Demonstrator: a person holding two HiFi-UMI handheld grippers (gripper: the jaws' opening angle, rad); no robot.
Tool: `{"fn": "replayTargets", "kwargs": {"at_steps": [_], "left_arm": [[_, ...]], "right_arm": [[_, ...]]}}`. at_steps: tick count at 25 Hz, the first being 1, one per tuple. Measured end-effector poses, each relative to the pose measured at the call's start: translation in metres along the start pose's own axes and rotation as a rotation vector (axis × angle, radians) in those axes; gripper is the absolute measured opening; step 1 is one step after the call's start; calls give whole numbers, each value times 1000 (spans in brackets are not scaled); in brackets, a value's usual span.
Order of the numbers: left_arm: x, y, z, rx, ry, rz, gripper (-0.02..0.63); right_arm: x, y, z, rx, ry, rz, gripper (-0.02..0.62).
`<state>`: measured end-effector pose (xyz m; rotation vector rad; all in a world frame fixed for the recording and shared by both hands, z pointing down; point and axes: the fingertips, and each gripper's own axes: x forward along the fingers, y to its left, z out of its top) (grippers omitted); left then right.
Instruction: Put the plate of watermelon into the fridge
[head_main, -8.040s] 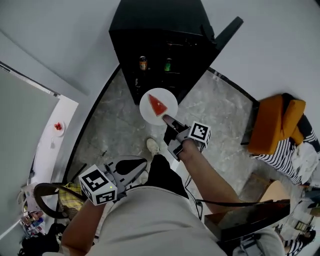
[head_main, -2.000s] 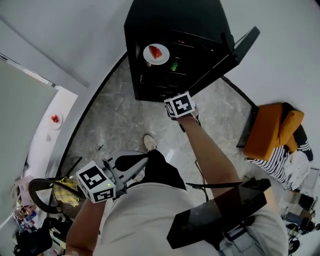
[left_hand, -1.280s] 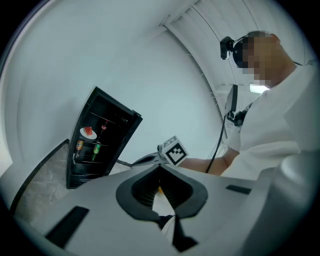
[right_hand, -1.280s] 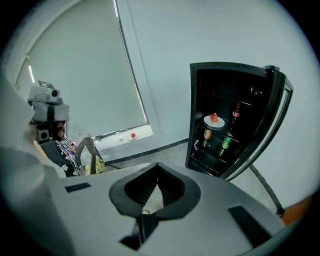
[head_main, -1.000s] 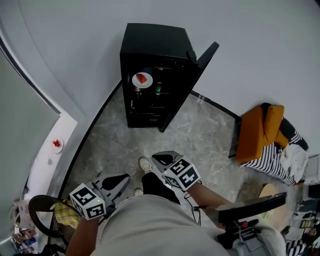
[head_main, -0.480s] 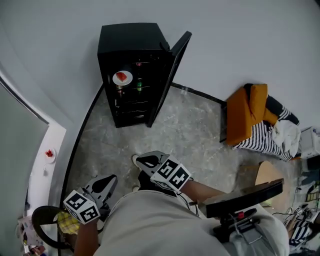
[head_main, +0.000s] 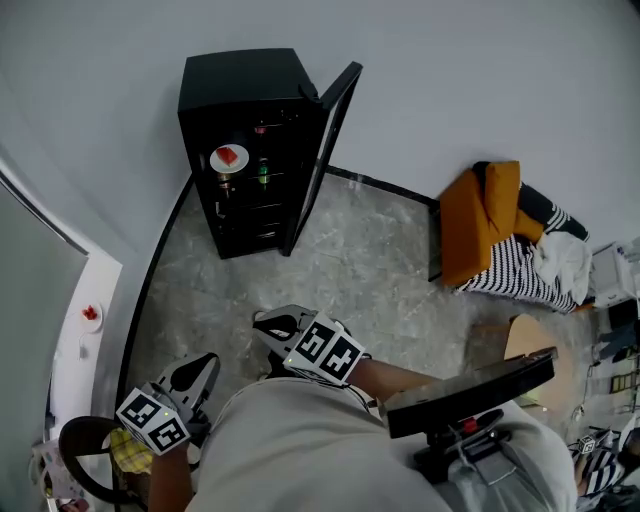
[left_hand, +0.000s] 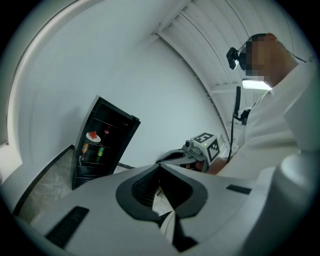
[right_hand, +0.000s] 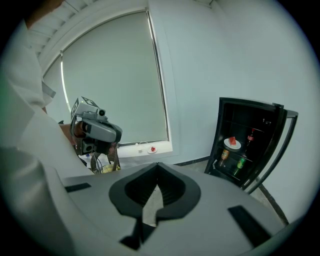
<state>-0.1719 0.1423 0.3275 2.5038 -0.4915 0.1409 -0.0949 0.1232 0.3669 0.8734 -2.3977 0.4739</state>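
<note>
The black fridge (head_main: 245, 95) stands against the wall with its door (head_main: 322, 150) swung open. The white plate with a red watermelon slice (head_main: 229, 157) rests on an upper shelf inside, also visible as the plate (left_hand: 93, 136) and the plate (right_hand: 232, 142) in the gripper views. Two drink cans (head_main: 263, 173) stand on the shelf below. My right gripper (head_main: 264, 321) is shut and empty, held close to my body, far from the fridge. My left gripper (head_main: 204, 364) hangs low at the left, shut and empty as well.
An orange chair (head_main: 468, 222) with striped cloth (head_main: 520, 272) sits at the right. A black seat (head_main: 470, 385) is near my right side. A small dish with something red (head_main: 91, 313) lies on the white sill at the left. Grey stone floor (head_main: 370, 260) spreads before the fridge.
I have stepped back from the fridge, which now looks smaller and farther. Both grippers have drawn in toward my body. The plate stays on its shelf.
</note>
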Motion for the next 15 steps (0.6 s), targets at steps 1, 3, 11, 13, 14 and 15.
{"fn": "replayTargets", "kwargs": {"at_steps": [1,3,11,13,14,15], "left_arm": [[1,-1,1,4,-2,0,11],[3,-4,3,8,-6,-3,11],[18,-18,18,43,-12,-57,11],[23,-22,22,57,-12,-72,11],[25,-24,24,65,-11,-79,11],[28,-25,26,73,-10,-85,11]], "right_arm": [[-1,-1,1,-8,-4,-1,14],[-3,-2,2,-18,-9,-4,14],[-14,-9,0,-1,-21,-22,14],[-17,-10,-2,7,-21,-23,14],[-18,-11,-3,10,-20,-24,14],[-19,-11,-3,13,-20,-25,14]]}}
